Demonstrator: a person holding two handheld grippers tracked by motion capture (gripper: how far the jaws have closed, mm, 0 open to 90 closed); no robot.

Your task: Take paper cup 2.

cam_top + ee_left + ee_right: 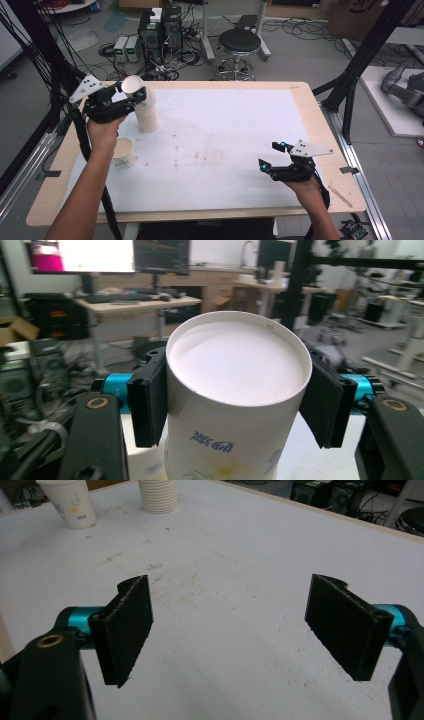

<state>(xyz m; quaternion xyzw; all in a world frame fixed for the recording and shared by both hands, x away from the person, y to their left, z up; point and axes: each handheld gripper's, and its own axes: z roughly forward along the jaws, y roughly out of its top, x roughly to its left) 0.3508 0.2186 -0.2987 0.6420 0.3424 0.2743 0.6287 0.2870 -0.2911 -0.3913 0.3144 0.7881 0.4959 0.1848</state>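
Up left, left tongs clamp inverted paper cup above cup stack; right tongs gape, low over table.

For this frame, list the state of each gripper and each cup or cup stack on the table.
left gripper: shut on the held cup, raised above the table.
held cup: upside down, base up, clamped on both sides by the pads, lifted at the top of the stack.
stack of cups: standing upside down on the table.
single cup: upright, mouth open, standing alone.
right gripper: open, nothing between its jaws.
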